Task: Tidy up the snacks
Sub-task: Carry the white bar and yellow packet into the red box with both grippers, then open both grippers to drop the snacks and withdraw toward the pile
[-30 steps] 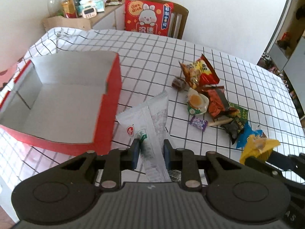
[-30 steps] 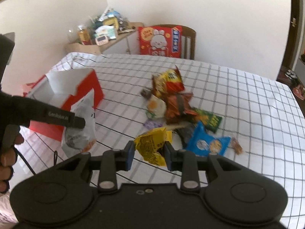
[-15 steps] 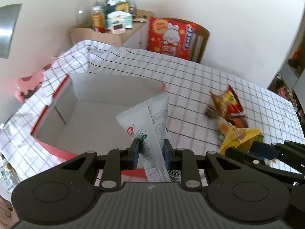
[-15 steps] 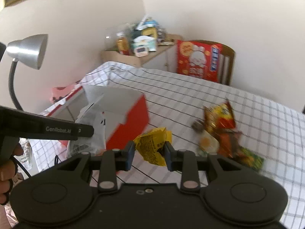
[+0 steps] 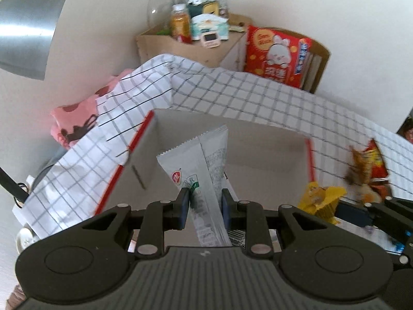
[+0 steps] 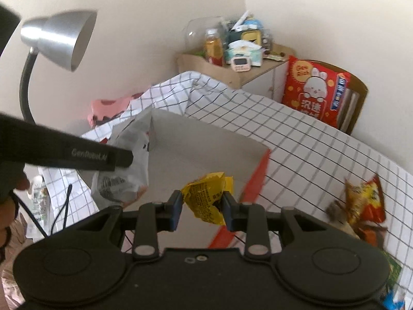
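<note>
So both grippers have a snack each right now. The left gripper [image 5: 204,204] has its jaws clamped on a grey snack packet [image 5: 200,165], held up over the open red box [image 5: 260,160] on the checked worktop [image 5: 258,100]. The right gripper [image 6: 201,208] has its jaws clamped on a crumpled yellow snack bag [image 6: 206,197], also hanging over the box. The remaining snack pile [image 6: 361,206] sits on the worktop off to the right, near the box. There's a silver desk lamp [image 6: 59,38] at the left.
</note>
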`<action>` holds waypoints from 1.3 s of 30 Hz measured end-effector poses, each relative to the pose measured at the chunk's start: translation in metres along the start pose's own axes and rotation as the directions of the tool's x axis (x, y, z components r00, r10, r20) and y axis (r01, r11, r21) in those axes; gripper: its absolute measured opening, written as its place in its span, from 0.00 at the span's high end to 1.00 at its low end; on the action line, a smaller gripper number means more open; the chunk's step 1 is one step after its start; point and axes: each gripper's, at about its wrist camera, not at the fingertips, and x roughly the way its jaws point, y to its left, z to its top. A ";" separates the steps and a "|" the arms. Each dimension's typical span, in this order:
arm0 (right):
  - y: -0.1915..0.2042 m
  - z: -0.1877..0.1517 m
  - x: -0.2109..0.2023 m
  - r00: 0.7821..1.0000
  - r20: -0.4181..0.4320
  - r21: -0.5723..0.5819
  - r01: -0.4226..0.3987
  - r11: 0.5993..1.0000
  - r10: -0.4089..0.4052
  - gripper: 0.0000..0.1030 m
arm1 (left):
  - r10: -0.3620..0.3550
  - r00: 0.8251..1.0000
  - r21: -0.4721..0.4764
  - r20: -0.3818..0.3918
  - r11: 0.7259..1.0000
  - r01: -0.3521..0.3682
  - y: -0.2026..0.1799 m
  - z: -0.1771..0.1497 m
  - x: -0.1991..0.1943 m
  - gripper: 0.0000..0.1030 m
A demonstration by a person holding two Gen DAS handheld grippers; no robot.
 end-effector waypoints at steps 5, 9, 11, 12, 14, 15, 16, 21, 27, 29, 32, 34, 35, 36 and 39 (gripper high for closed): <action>0.014 0.002 0.030 0.999 -0.053 -0.013 0.010 1.000 -0.011 0.69 | 0.020 0.998 -0.002 -0.055 1.000 -0.020 0.019 0.006 0.035 0.75; 0.018 -0.001 0.053 0.995 -0.102 0.002 0.018 1.000 -0.018 0.69 | 0.018 0.996 0.023 -0.084 1.000 -0.016 0.024 0.003 0.058 0.75; 0.018 -0.003 0.062 0.992 -0.125 0.015 0.022 1.000 -0.020 0.69 | 0.016 0.995 0.030 -0.100 0.999 -0.013 0.025 0.000 0.069 0.75; 0.019 -0.004 0.067 0.990 -0.135 0.018 0.030 0.999 -0.027 0.69 | 0.014 0.994 0.031 -0.111 0.999 -0.010 0.026 -0.001 0.075 0.75; 0.019 -0.008 0.072 0.988 -0.150 0.020 0.035 0.999 -0.032 0.68 | 0.010 0.990 0.034 -0.139 0.999 -0.005 0.027 -0.005 0.086 0.75; 0.019 -0.008 0.075 0.987 -0.156 0.017 0.040 0.999 -0.037 0.68 | 0.006 0.988 0.038 -0.151 0.999 0.000 0.027 -0.007 0.091 0.75; 0.020 -0.009 0.077 0.986 -0.163 0.012 0.046 0.999 -0.044 0.67 | 0.004 0.987 0.042 -0.161 0.999 0.003 0.027 -0.009 0.095 0.75; 0.021 -0.013 0.085 0.980 -0.189 0.010 0.065 0.998 -0.062 0.64 | -0.019 0.983 0.056 -0.180 0.998 0.030 0.024 -0.016 0.104 0.74; 0.023 -0.014 0.086 0.977 -0.202 0.010 0.078 0.997 -0.074 0.60 | -0.051 0.983 0.073 -0.178 0.995 0.065 0.022 -0.019 0.104 0.74; 0.023 -0.014 0.083 0.977 -0.198 0.024 0.082 0.996 -0.076 0.57 | -0.068 0.986 0.083 -0.154 0.993 0.081 0.022 -0.020 0.100 0.70; 0.020 -0.013 0.078 0.979 -0.190 0.046 0.084 0.995 -0.074 0.53 | -0.090 0.989 0.077 -0.116 0.992 0.099 0.027 -0.019 0.093 0.49; 0.020 -0.012 0.072 0.982 -0.177 0.051 0.080 0.995 -0.070 0.49 | -0.101 0.990 0.070 -0.096 0.992 0.108 0.030 -0.017 0.089 0.47; 0.021 -0.012 0.068 0.983 -0.169 0.053 0.080 0.995 -0.070 0.46 | -0.104 0.990 0.068 -0.092 0.992 0.110 0.031 -0.017 0.086 0.47; 0.020 -0.012 0.065 0.984 -0.164 0.056 0.081 0.995 -0.071 0.43 | -0.109 0.990 0.065 -0.089 0.991 0.115 0.032 -0.016 0.084 0.47; 0.019 -0.010 0.052 0.988 -0.137 0.074 0.079 0.994 -0.069 0.33 | -0.123 0.990 0.064 -0.063 0.990 0.127 0.035 -0.016 0.074 0.40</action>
